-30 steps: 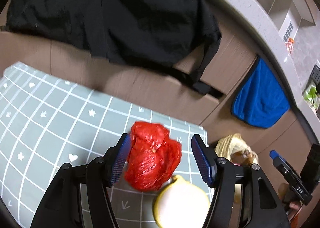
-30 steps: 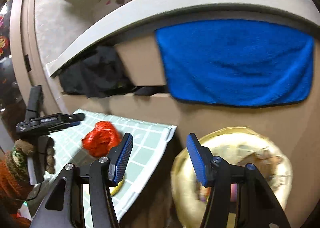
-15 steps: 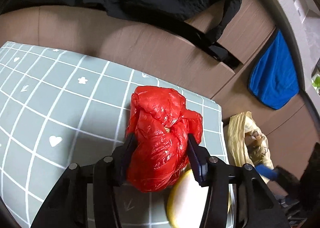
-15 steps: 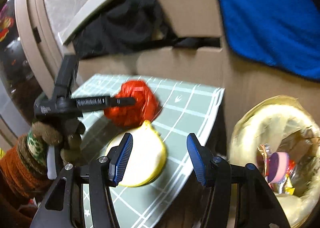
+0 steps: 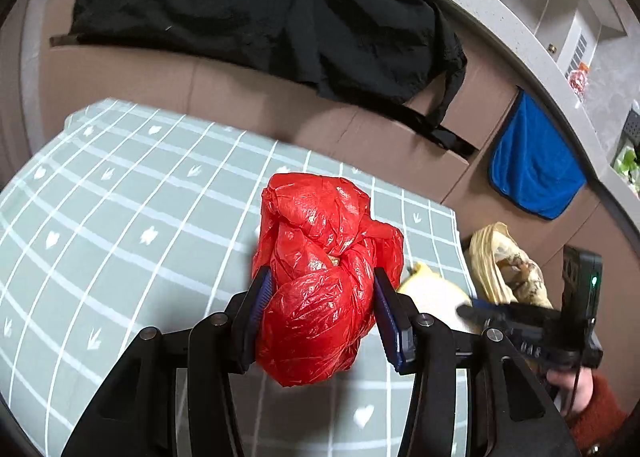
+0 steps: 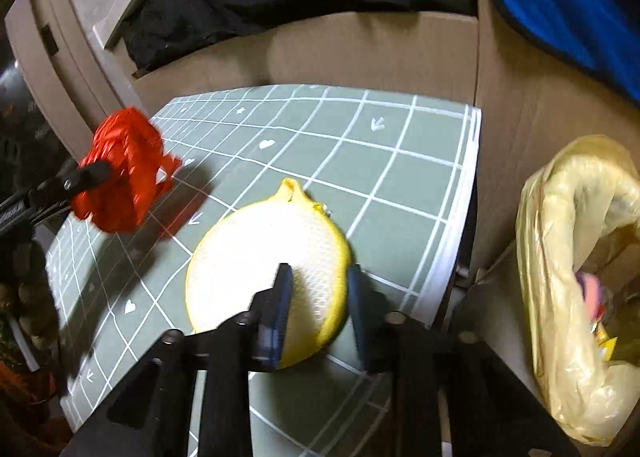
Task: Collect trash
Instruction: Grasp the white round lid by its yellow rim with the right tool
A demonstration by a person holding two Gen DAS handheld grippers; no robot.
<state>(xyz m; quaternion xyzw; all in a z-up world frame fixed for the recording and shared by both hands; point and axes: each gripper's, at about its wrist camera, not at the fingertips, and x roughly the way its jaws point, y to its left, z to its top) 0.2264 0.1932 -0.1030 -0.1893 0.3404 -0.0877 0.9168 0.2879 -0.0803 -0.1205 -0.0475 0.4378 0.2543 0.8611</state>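
We hold the red bag (image 5: 324, 277), light, soft and crushable, clamped at its middle in the left gripper (image 5: 320, 313), lifted above the mat (image 6: 400, 177), while the right gripper's (image 6: 316, 297) jaws, just closing, pinch the stiffer yellow rind (image 6: 260, 253) at the mat's near right edge.

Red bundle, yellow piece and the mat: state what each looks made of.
Red bundle: thin plastic film, glossy; it is crinkled, with bright glints on its folds. Yellow piece: seemingly a fruit-peel half, perhaps pomelo; yellow rind around a pale, matte, pitted inside, hard to confirm. Mat: grey-green sheet with a printed white grid, hearts and arrows; flat with a slight sheen, likely vinyl or coated cloth.
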